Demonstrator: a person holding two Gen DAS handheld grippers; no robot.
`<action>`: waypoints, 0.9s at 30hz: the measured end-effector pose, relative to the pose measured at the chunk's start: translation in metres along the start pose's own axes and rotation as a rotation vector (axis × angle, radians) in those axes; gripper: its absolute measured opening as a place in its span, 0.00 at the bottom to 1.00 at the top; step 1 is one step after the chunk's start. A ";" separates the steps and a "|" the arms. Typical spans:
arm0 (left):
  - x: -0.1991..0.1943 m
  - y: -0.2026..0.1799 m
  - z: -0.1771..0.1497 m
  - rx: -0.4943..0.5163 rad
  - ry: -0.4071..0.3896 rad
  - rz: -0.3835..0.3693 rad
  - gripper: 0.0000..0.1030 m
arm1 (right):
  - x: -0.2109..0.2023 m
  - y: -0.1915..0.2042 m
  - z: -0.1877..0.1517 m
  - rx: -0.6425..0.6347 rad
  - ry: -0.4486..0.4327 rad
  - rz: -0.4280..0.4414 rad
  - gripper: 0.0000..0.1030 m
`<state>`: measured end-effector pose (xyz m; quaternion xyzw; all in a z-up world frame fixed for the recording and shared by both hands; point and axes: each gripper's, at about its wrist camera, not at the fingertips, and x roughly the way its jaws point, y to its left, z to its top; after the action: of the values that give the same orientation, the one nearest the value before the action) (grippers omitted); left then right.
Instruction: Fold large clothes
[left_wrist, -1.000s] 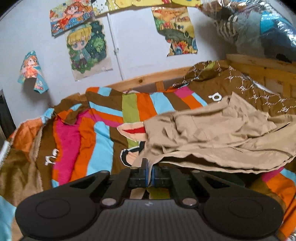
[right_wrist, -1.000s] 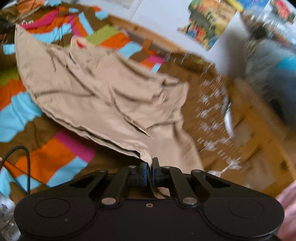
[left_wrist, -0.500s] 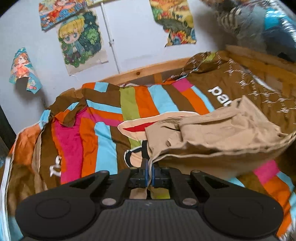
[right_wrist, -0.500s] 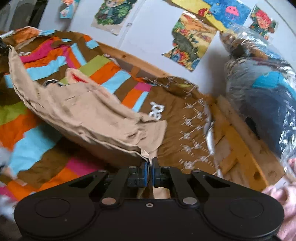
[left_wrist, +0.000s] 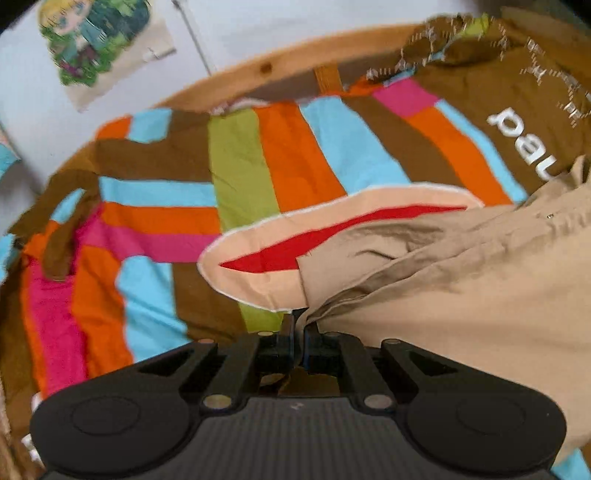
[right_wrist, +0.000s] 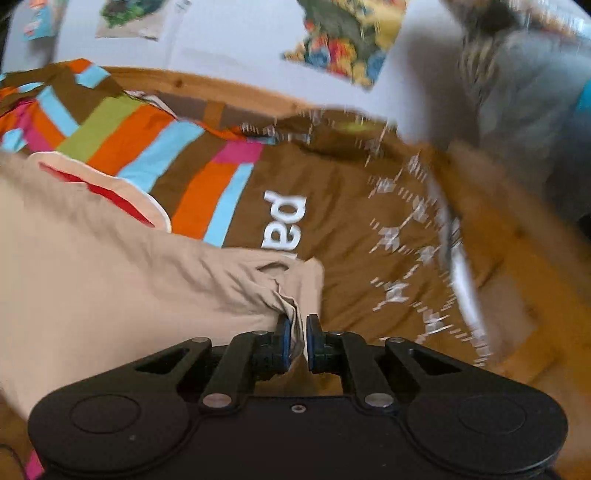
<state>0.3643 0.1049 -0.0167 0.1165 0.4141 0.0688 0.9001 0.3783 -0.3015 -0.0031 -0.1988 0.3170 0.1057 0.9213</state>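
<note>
Two grippers, one beige garment (left_wrist: 461, 295) between them, and it lies across the striped bedspread (left_wrist: 295, 155) on the bed. Left gripper (left_wrist: 298, 328) has its jaws pinched tight on a bunched corner of the cloth, which spreads away to the right over the cover's peach-and-red patch (left_wrist: 280, 258). Right gripper (right_wrist: 297, 332) has its jaws a little apart, a fold of the same beige fabric (right_wrist: 110, 280) sitting between them against the left pad (right_wrist: 283, 332); whether that counts as a firm hold, I cannot tell. From this side the garment runs off to the left, with the brown part of the cover and its white lettering (right_wrist: 284, 221) just beyond. Far off, the wooden bed frame (left_wrist: 266, 70) meets a white wall with cartoon posters (left_wrist: 96, 40). Both views are motion-blurred.
</note>
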 end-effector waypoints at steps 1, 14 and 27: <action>0.009 0.001 0.001 -0.017 0.013 -0.013 0.05 | 0.013 0.002 0.000 0.013 0.012 0.003 0.08; -0.027 0.077 -0.035 -0.323 -0.083 -0.168 0.95 | -0.045 -0.025 -0.035 0.171 -0.149 0.110 0.86; -0.014 0.078 -0.136 -0.482 0.108 -0.371 0.72 | -0.097 -0.006 -0.115 0.146 -0.203 0.024 0.88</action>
<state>0.2496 0.1981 -0.0710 -0.1817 0.4476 0.0055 0.8756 0.2424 -0.3635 -0.0228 -0.1156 0.2311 0.1130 0.9594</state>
